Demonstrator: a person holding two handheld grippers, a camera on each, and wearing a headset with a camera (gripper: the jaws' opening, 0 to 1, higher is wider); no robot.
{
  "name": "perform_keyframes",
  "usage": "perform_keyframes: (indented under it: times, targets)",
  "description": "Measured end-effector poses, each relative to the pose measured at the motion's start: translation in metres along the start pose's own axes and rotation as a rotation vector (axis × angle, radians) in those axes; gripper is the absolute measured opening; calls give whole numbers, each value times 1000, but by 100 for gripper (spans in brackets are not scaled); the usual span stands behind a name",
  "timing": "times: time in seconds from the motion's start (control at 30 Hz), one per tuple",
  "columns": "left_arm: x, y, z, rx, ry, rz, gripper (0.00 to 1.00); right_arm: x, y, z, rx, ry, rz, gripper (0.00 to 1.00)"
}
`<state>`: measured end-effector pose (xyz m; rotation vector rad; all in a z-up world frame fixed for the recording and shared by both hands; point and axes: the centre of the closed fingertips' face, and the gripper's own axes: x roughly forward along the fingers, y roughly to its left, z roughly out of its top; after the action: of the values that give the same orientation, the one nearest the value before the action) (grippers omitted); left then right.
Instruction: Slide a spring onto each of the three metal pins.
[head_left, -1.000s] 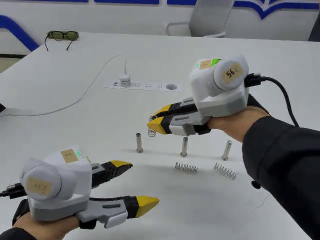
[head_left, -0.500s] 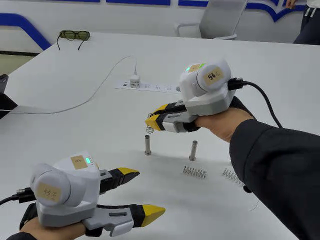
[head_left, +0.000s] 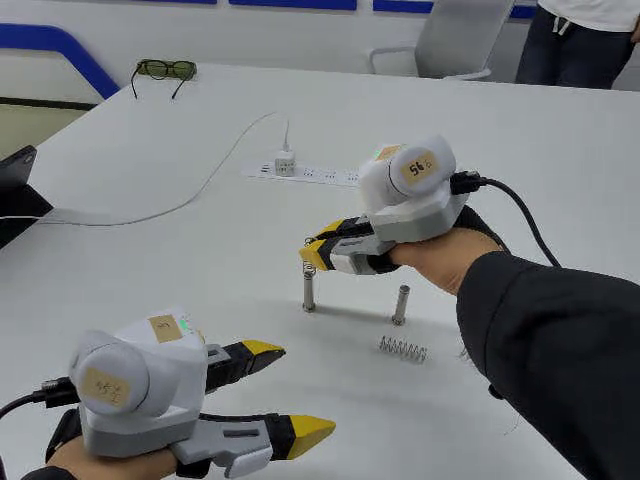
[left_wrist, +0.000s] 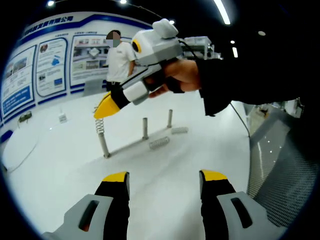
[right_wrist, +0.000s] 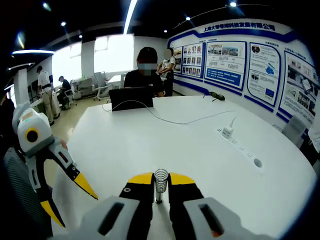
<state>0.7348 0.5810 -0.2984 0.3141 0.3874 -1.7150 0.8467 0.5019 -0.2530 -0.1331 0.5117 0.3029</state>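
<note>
Spring (head_left: 309, 268) stood upright atop the leftmost pin (head_left: 309, 291)
Head view: the right gripper (head_left: 312, 256) pinched the spring, long axis vertical, lower end at the pin's tip. Left gripper view: the left gripper (left_wrist: 165, 176) hung wide open, empty. Right gripper view: silvery coils rose between near-shut jaws

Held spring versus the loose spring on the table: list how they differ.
Pose: the held spring stands upright; the loose spring lies on its side.
Support: the held spring is pinched by the fingers of the right gripper, at the top of a metal pin; the loose spring rests free on the table.
Shared: both are small bare-metal coil springs.
</note>
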Motion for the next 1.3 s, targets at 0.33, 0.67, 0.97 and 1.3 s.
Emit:
perform_keyframes:
  times: [0.33, 0.67, 0.97, 1.3]
  targets:
    - [0, 1, -3, -6, 6, -3, 57, 12, -2, -14, 4, 30, 1, 12]
    - [0, 3, -2, -7, 8, 2, 57, 27, -3, -36, 27, 80, -14, 12]
    - [0, 3, -3, -9, 16, 5, 56, 33, -4, -49, 28, 121, -25, 12]
    - [0, 3, -3, -6, 18, 7, 56, 28, 0, -52, 26, 133, -20, 15]
